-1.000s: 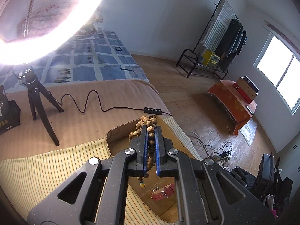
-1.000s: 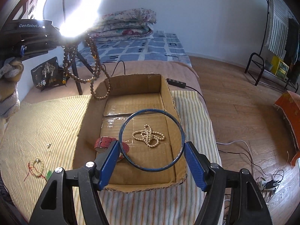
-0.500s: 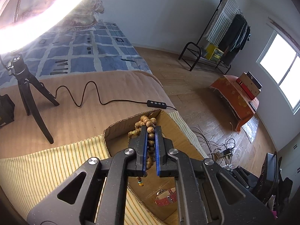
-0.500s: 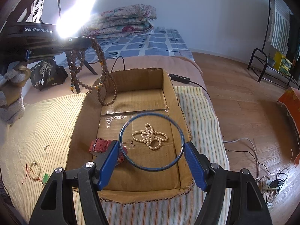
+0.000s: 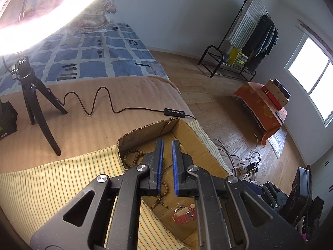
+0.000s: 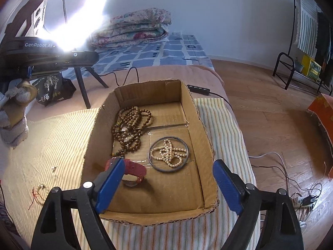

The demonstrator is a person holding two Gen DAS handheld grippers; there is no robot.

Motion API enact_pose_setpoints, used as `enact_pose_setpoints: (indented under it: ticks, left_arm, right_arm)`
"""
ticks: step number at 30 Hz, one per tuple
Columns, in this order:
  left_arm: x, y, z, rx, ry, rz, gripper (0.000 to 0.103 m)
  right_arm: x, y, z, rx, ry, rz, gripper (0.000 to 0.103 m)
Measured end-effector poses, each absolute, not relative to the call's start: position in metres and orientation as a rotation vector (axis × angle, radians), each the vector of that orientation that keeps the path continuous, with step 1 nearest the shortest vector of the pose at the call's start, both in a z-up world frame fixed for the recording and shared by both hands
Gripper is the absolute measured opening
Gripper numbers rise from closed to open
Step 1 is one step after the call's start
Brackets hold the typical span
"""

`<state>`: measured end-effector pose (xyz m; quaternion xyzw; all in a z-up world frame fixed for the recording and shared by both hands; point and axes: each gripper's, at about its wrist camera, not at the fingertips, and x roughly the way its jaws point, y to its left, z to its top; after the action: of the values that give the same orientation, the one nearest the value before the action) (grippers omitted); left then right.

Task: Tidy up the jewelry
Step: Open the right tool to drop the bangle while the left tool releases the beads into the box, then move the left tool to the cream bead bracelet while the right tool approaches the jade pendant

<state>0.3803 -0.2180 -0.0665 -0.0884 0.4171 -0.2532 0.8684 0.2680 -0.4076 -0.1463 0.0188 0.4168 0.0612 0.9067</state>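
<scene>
Now | left tool [image 5: 167,164] slightly spread, empty, over box [image 6: 205,143] | right tool [image 6: 167,184] wide apart, empty | beads [image 6: 130,127], ring [image 6: 169,154], pearls [image 6: 169,153], watch [image 6: 133,169] in box | bracelet [image 6: 40,189] outside on mat | risk: thin cord slips the pinch, or strands tangle.

The left wrist view looks down past its fingers, close above the far corner of the cardboard box [image 5: 187,133], facing the floor and window. The right wrist view faces the whole box [image 6: 193,112] from its near end, towards the bed.
</scene>
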Motion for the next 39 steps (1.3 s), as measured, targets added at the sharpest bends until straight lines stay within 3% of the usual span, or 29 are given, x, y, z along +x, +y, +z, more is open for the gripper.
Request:
enact_pose_setpoints:
  ticks: [22,39]
  left_arm:
    - [0.310,-0.140,-0.008,-0.164,0.775,-0.472,0.006]
    - [0.243,-0.042,-0.026,-0.115,0.800,-0.381,0.006]
  right_arm:
    - [0.213,-0.365,-0.088,-0.029,0.806,0.163,0.088]
    - [0.181,-0.298,-0.081,-0.094,0.809,0.255,0.088]
